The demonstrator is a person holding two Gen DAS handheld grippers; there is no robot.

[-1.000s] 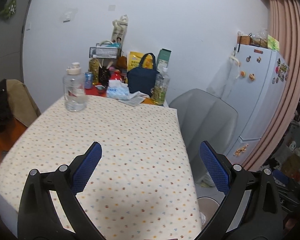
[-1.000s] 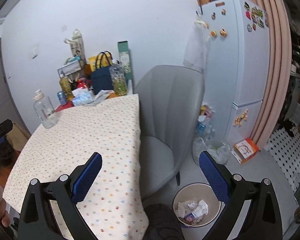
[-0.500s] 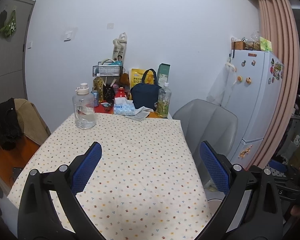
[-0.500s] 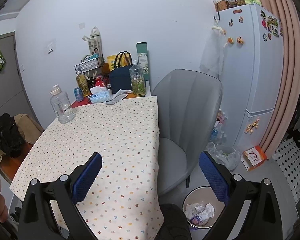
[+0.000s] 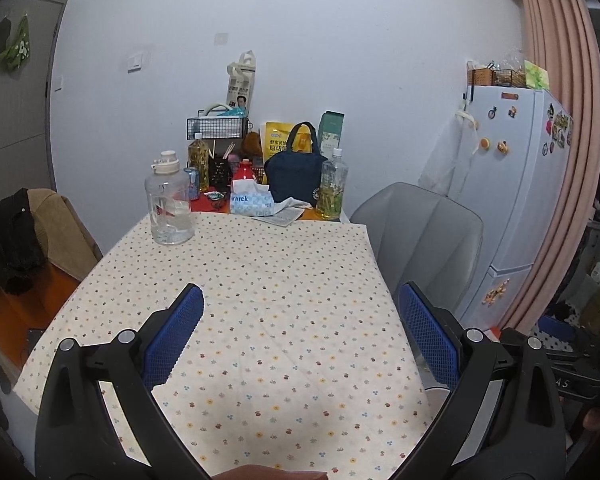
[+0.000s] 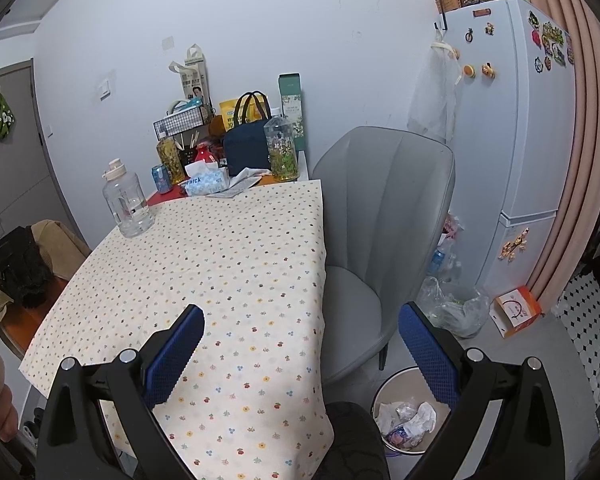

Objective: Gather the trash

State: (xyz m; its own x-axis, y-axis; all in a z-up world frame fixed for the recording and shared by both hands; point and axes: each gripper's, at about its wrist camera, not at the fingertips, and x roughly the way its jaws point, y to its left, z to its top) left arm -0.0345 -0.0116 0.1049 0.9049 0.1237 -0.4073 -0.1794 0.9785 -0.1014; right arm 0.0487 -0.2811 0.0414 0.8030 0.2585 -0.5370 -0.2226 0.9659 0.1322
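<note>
Over the dotted table point(image 5: 284, 280), left tongs point(image 5: 300, 320) and right tongs point(image 6: 300, 332) hover level, both spread wide (nothing between them); the bin point(image 6: 384, 394) holds crumpled paper.

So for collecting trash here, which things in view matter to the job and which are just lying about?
Job:
bin holding crumpled trash
left gripper, open
right gripper, open

Lying about:
jug
tissue pack
navy bag
tea bottle
grey chair
fridge

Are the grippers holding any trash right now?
No. The left gripper and the right gripper are both open and empty above the table.
</note>
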